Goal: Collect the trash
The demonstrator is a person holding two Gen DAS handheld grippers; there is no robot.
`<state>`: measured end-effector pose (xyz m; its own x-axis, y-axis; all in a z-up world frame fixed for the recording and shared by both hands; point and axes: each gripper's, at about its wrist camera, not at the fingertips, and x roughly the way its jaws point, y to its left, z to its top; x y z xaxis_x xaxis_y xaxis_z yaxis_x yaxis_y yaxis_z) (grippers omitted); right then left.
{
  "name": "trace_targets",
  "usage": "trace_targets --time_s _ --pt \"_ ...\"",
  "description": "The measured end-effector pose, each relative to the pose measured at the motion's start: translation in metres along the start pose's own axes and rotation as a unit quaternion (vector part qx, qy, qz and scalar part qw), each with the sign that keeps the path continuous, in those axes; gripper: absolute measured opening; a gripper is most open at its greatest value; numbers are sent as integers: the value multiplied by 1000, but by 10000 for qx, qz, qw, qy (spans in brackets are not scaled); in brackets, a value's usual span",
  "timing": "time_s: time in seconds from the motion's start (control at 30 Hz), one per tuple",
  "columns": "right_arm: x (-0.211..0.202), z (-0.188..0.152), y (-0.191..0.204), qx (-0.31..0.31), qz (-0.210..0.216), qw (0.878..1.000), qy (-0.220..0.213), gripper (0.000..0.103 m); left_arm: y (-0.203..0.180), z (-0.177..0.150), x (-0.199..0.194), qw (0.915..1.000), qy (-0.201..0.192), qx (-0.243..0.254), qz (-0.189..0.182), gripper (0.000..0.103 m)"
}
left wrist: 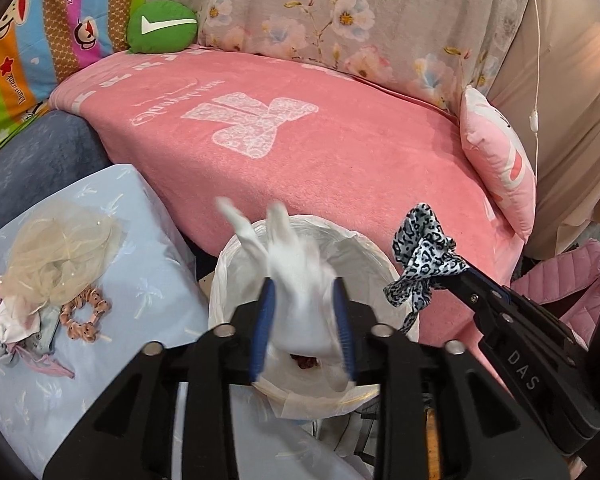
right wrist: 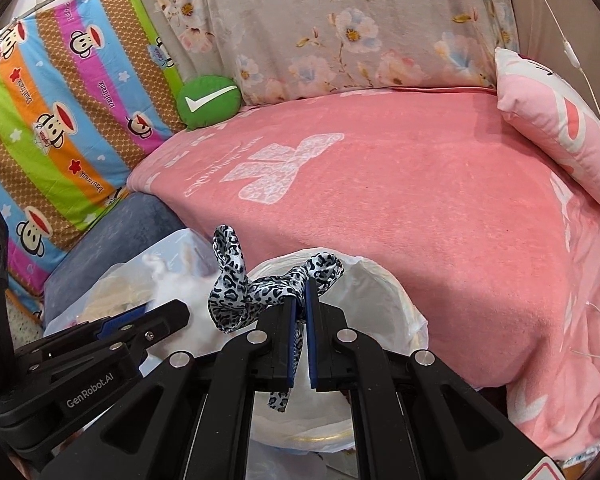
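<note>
Holding a white cloth [left wrist: 300,280] over the lined bin [left wrist: 364,248], the left hand-held gripper [left wrist: 305,328] has its blue pads spread either side of the fabric; whether they grip it or have let go cannot be told, since the cloth is blurred. The right hand-held gripper [right wrist: 299,312] is pressed together on a leopard-print ribbon [right wrist: 252,280], which hangs just above the bin's rim [right wrist: 384,280].

Hazards from this position:

1. The white cloth has long ends reaching past the far rim. If dropped now, an end may drape over the edge and pull the piece out onto the pink blanket [left wrist: 300,140].
2. The ribbon sits near the rim on the right, not over the centre of the opening. A release here risks it sliding down outside the liner (the liner's edge is loose and folded).
3. Both tools crowd the same opening. A sideways move by either one could knock the other or snag the ribbon's tail, which trails down between the right pads.
4. More scraps [left wrist: 52,272] lie on the pale blue cushion [left wrist: 152,280] to the left, well apart from the bin; a tipped bin would add to them.
</note>
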<state>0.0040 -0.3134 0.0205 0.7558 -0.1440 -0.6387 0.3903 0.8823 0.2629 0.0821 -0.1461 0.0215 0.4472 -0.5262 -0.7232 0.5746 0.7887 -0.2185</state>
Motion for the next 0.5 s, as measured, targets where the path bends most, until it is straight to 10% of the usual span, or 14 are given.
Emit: trace_targets --time_s 0.1,0.5 --pt "4 2 -1 -11 -26 10000 7 11 0 1 -2 9999 -94 16 117 54" --pt "22 -3 13 -101 36 9998 161 30 21 0 -2 9990 -126 -171 381 54"
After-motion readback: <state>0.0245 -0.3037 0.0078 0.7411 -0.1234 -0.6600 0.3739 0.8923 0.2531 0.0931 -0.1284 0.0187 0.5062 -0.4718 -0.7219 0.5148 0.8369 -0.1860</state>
